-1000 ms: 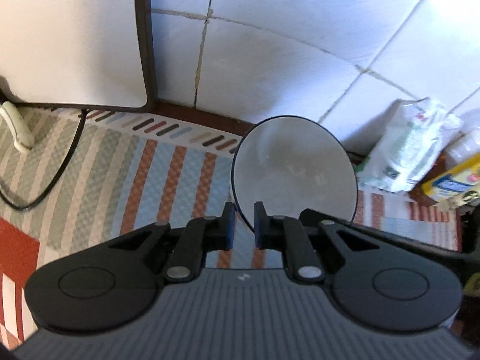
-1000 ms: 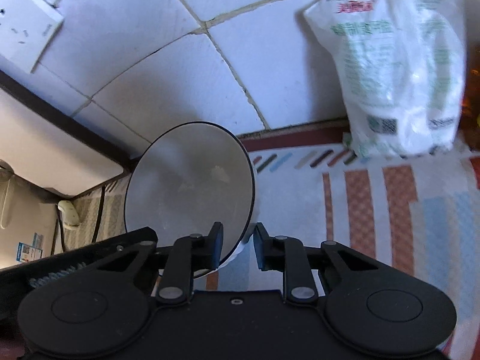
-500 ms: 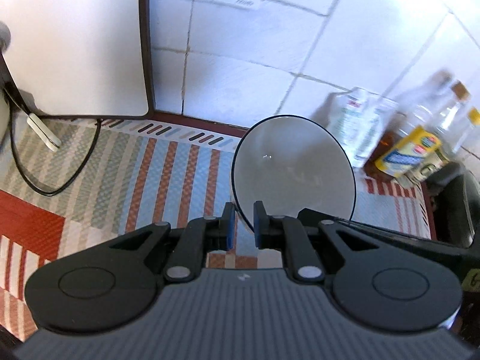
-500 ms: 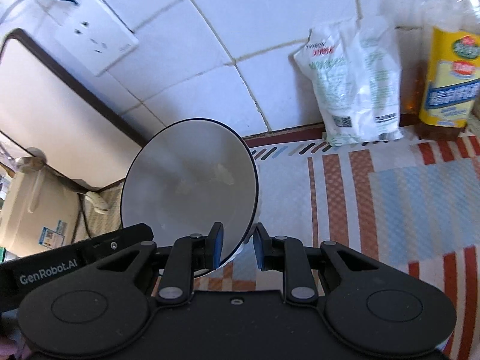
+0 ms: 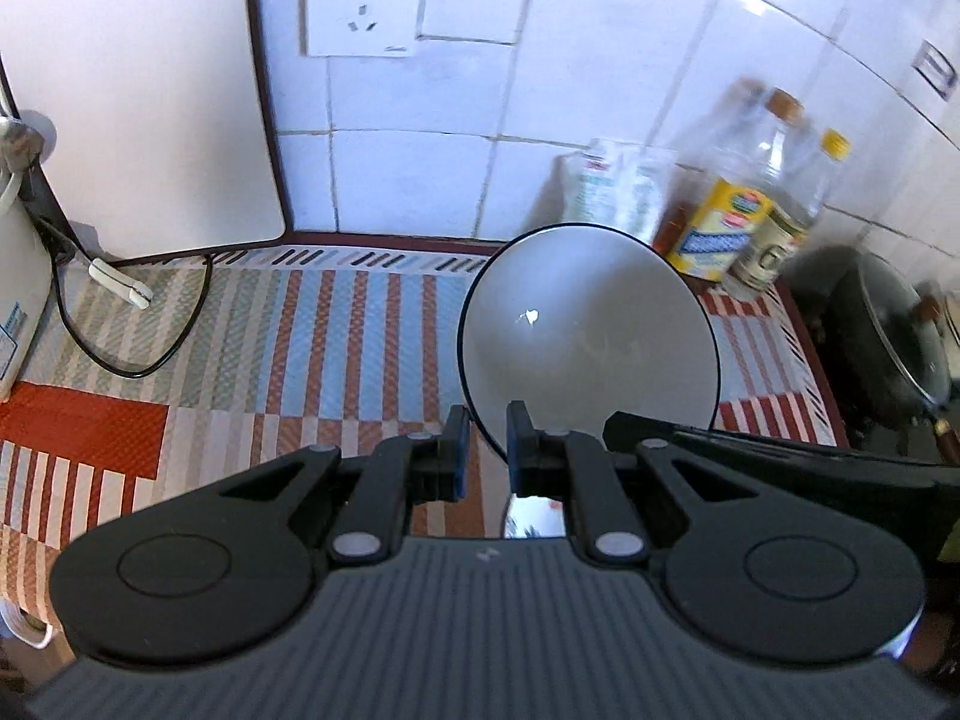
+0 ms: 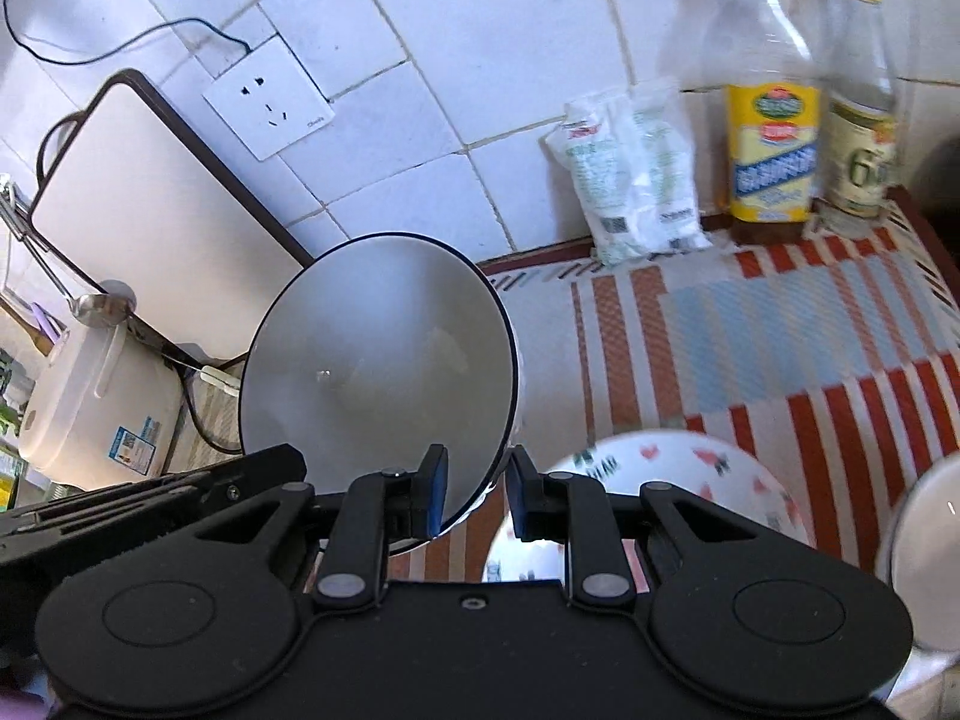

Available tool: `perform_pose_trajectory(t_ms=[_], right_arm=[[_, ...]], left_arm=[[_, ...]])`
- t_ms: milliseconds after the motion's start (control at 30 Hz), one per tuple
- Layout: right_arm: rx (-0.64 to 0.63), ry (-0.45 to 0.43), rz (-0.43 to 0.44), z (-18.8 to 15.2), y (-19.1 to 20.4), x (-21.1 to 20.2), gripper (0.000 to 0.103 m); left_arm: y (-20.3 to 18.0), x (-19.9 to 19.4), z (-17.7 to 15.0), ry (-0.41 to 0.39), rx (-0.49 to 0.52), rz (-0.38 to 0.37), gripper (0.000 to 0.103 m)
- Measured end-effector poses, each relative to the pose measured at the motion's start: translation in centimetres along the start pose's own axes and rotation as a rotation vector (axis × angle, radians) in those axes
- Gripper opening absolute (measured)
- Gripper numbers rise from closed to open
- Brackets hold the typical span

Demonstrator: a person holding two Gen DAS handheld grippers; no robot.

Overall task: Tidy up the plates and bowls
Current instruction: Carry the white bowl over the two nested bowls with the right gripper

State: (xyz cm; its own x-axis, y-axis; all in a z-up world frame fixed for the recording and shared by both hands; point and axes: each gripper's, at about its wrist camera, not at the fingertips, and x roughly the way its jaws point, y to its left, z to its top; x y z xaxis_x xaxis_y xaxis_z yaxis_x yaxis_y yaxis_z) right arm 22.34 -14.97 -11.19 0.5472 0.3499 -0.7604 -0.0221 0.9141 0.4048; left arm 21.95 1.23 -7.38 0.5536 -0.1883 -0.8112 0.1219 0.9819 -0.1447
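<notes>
Gripping one white bowl (image 5: 588, 330) from both sides: left gripper (image 5: 485, 441) and right gripper (image 6: 475, 489), jaws closed on its dark rim.

Bowl is tilted, lifted clear of the striped mat (image 5: 270, 348) on the desk, opening toward both cameras. Just below the right jaws stands a patterned bowl (image 6: 678, 474); another white dish (image 6: 927, 558) lies at their right edge. Beyond the jaws, against the tiled wall (image 5: 420, 180): white packet (image 6: 630, 174), two bottles (image 6: 774, 138), wall socket (image 5: 360, 3). Left of the jaws: cutting board (image 5: 138, 102) leaning on the wall, black cable (image 5: 150, 360).
</notes>
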Motion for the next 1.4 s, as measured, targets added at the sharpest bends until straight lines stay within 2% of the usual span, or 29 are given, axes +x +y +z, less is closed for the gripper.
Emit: perform_pose_trajectory(t_ms=[133,267,500,733,933,1233,1400], right_arm=[[0.031,-0.017,-0.015,-1.7,-0.7,-2.9,0.025],[0.036,-0.036,-0.058,-2.9,-1.4,-5.5,0.025],[0.111,-0.077,-0.112,-5.0,-4.6,-9.6,0.025],[0.253,-0.132,-0.189,-7.7,-10.4,-13.5,0.025],[0.341,-0.136,-0.237,-8.5,-16.1,-14.8,0.025],[0.378,-0.037,-0.259,-7.6,-22.3,-12.8,0.025],[0.317,0.030,-0.288,-6.7,-23.0,-11.0,0.026]], left_arm=[[-1.3,-1.7,-1.4,0.001,0.033,-0.027,0.010],[-3.6,-2.7,-2.5,-0.003,0.109,-0.046,0.011],[-8.1,-3.3,-3.9,0.018,0.199,-0.129,0.011],[-14.8,-1.7,-5.1,0.060,0.296,-0.255,0.011],[-20.3,0.9,-5.9,0.102,0.354,-0.286,0.011],[-23.9,6.4,-6.5,0.216,0.301,-0.281,0.011],[-23.6,9.4,-6.3,0.308,0.208,-0.284,0.010]])
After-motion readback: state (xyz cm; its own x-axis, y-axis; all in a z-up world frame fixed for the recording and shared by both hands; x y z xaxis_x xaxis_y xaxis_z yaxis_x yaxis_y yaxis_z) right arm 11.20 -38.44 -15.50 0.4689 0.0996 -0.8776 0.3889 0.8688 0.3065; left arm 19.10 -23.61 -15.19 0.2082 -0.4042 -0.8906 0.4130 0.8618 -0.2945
